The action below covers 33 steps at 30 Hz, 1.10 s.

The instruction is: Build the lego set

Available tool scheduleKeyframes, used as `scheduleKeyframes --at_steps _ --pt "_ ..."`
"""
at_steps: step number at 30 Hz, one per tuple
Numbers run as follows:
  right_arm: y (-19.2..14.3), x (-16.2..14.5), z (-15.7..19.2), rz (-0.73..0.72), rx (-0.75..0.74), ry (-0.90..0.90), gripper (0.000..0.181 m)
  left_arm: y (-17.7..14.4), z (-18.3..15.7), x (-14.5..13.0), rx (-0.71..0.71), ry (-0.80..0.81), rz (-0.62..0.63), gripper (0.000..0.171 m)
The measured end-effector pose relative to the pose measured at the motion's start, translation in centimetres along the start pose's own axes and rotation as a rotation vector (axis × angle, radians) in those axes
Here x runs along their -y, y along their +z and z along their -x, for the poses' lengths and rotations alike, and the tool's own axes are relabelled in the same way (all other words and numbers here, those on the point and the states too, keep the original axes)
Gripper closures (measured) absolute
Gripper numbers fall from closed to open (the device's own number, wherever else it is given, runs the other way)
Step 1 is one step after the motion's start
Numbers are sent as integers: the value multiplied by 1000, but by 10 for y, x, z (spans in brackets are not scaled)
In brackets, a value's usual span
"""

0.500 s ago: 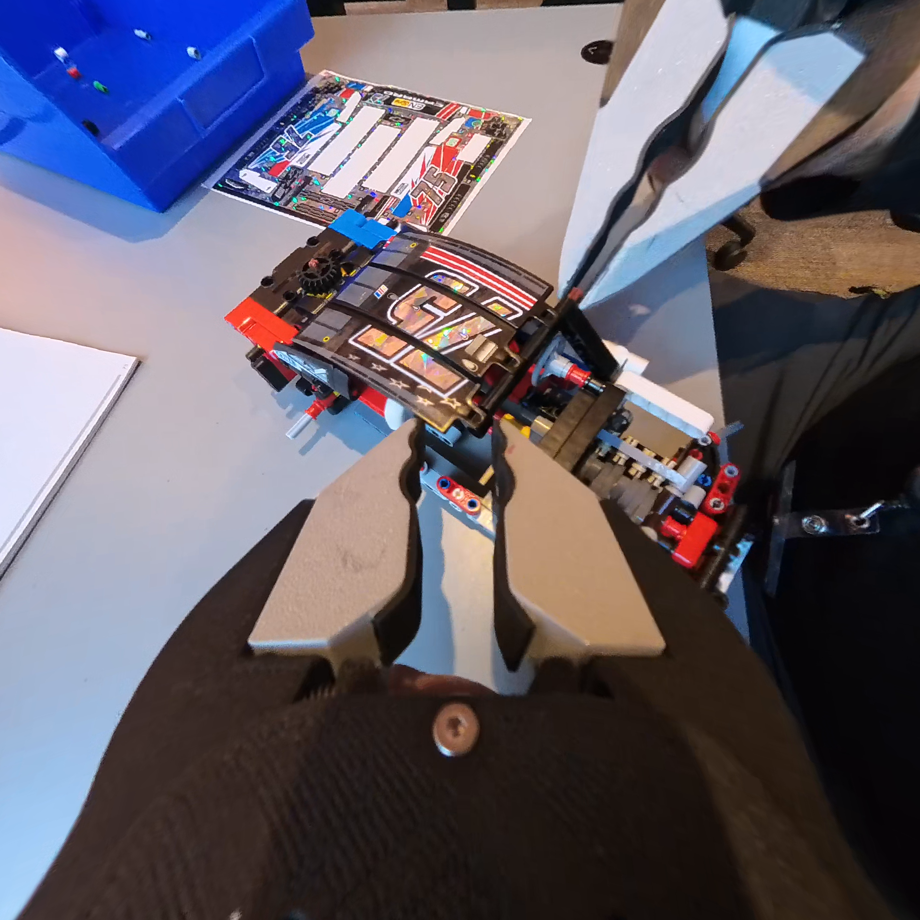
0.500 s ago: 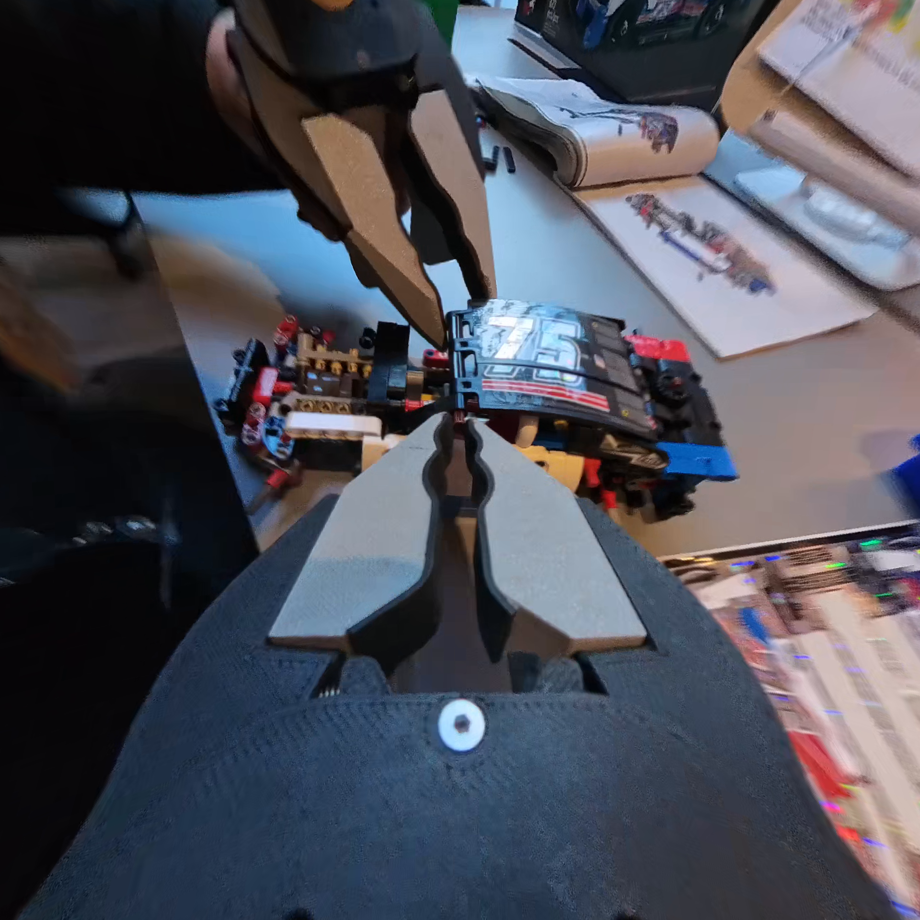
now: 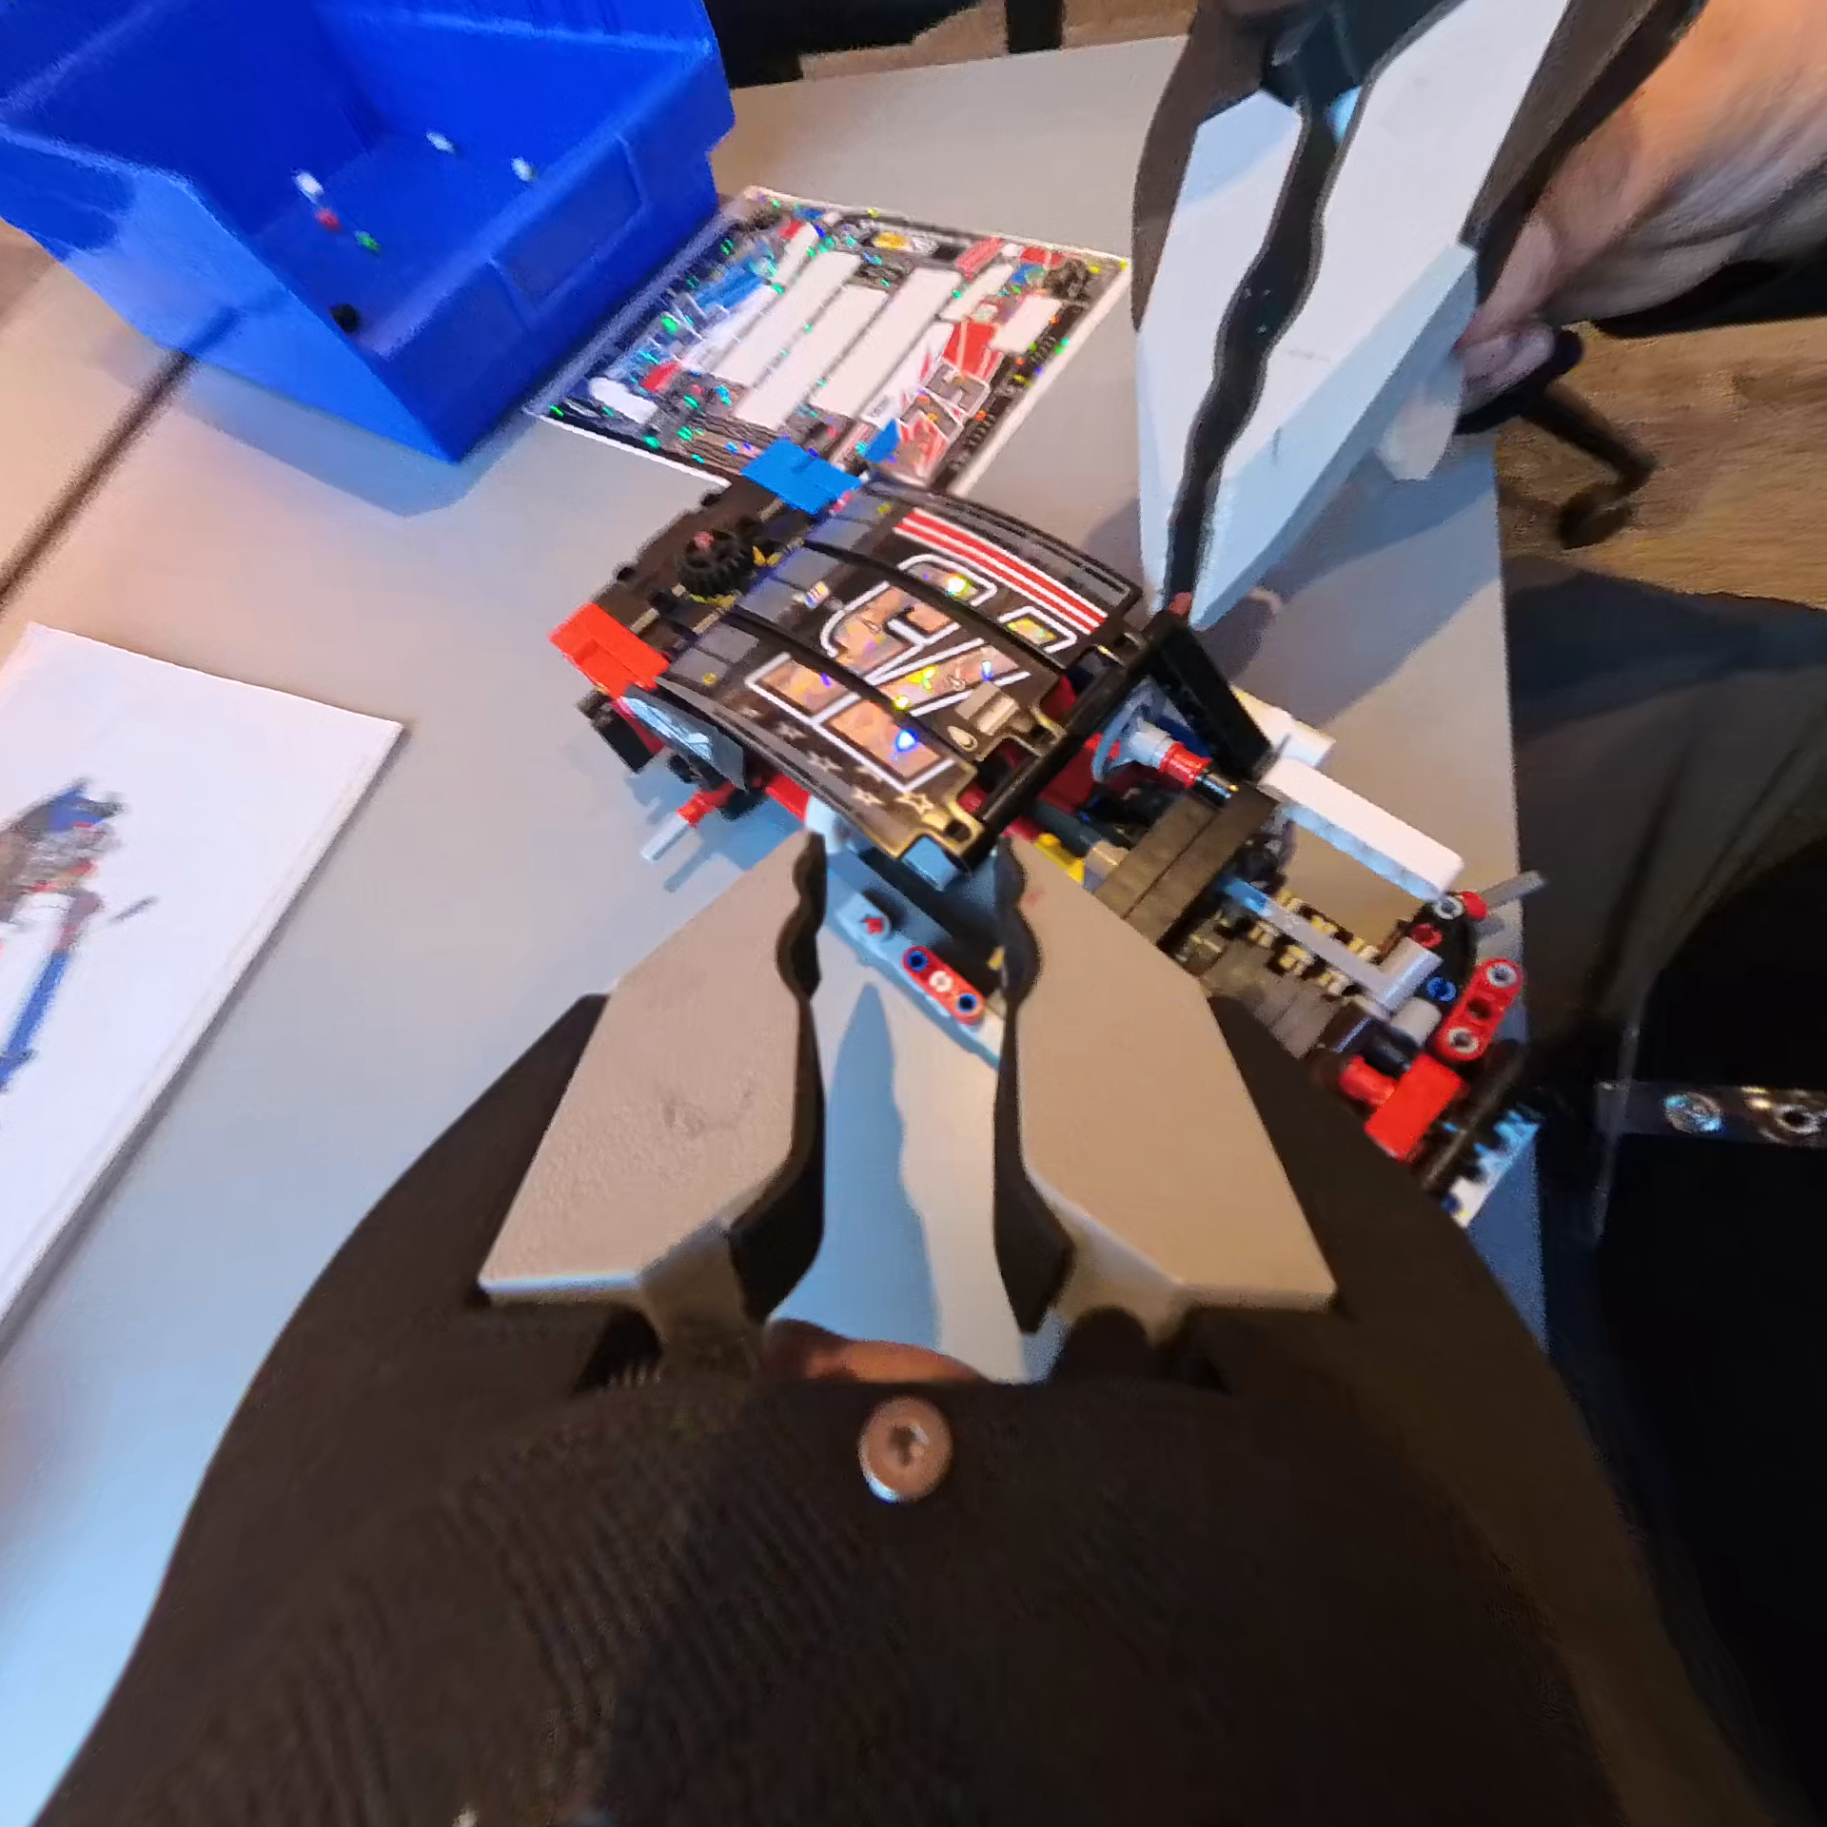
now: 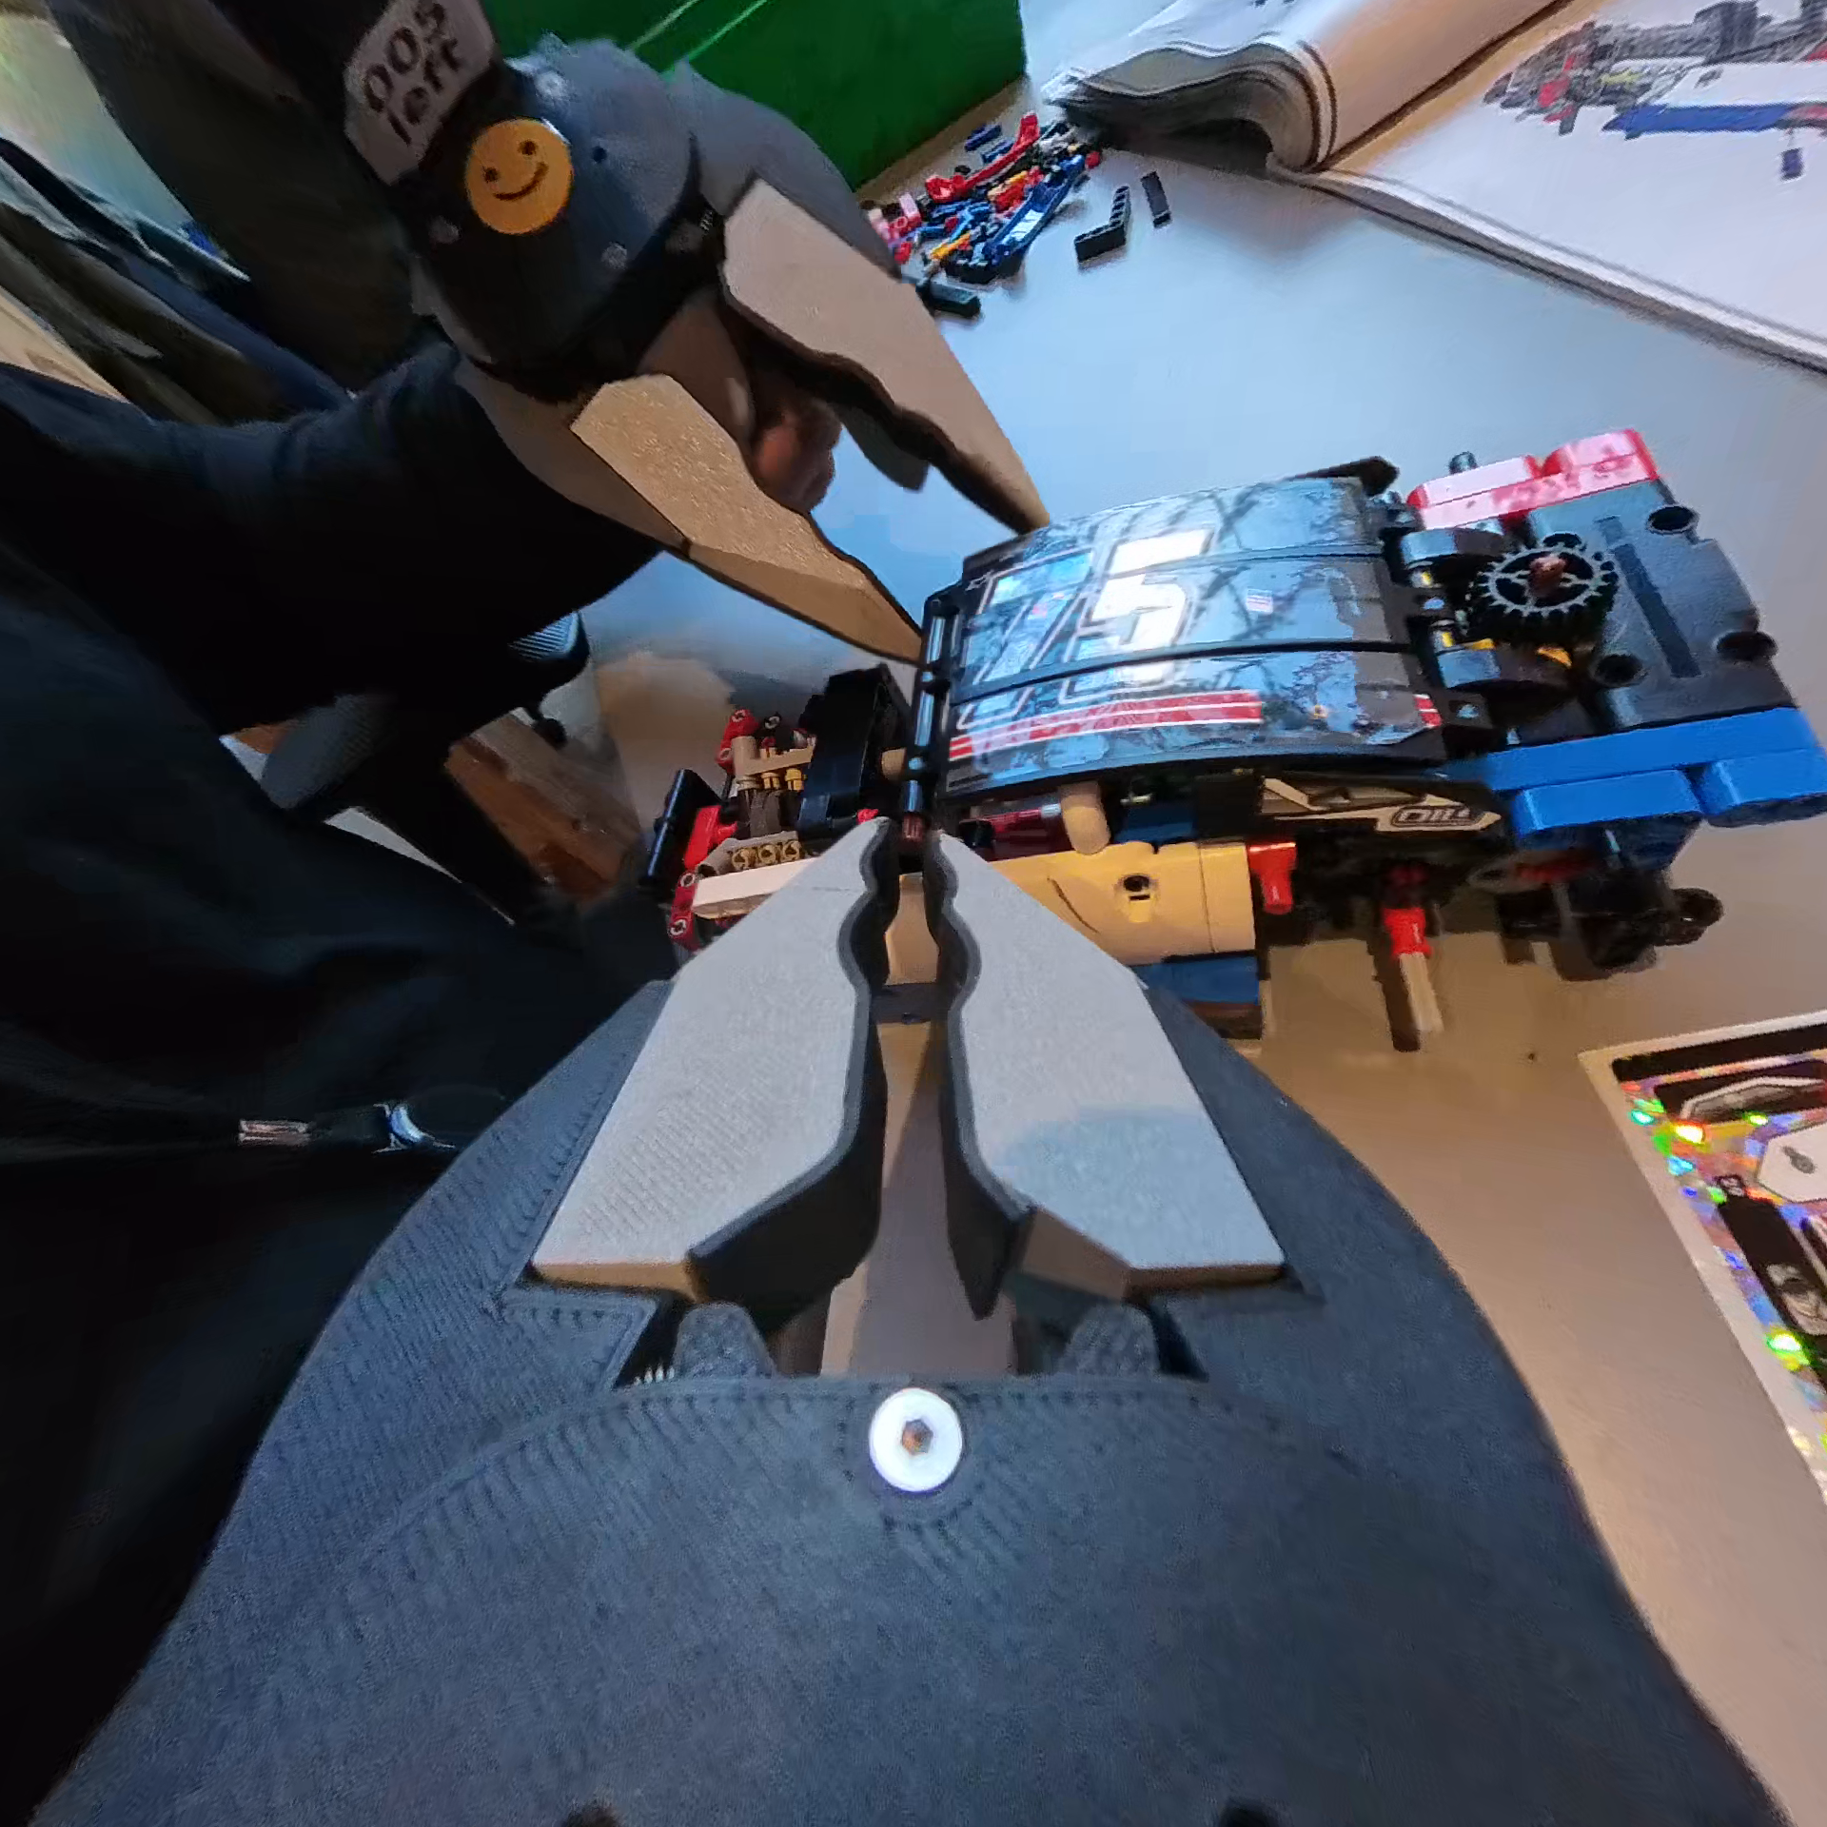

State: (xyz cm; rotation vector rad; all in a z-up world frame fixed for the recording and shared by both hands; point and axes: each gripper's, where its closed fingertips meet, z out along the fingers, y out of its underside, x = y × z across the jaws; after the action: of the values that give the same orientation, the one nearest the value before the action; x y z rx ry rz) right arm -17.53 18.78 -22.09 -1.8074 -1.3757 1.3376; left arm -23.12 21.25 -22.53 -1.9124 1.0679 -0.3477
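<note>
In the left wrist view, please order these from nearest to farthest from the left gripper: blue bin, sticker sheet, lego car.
From the left gripper:
1. lego car, just ahead of the fingertips.
2. sticker sheet, behind the car.
3. blue bin, far left corner.

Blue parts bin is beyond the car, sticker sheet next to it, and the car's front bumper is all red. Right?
Not quite. The car has one red front corner and one blue, as the left wrist view shows. The blue bin and sticker sheet are as you say.

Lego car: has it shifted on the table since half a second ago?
No. Its blue corner still meets the same spot on the sticker sheet's near edge.
</note>
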Motion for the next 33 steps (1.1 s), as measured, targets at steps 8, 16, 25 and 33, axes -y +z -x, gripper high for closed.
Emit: scheduleKeyframes --at_steps 8,16,25,33 --pt "-1 0 -1 15 -47 -70 179 -1 -27 21 3 343 19 150" --pt "-1 0 -2 16 -54 -117 179 12 -33 23 18 540 69 160" --pt "-2 0 -5 55 -127 -337 178 17 -33 23 63 684 102 167" --pt "-2 1 -6 61 -155 -361 178 8 -27 31 116 630 -23 167"
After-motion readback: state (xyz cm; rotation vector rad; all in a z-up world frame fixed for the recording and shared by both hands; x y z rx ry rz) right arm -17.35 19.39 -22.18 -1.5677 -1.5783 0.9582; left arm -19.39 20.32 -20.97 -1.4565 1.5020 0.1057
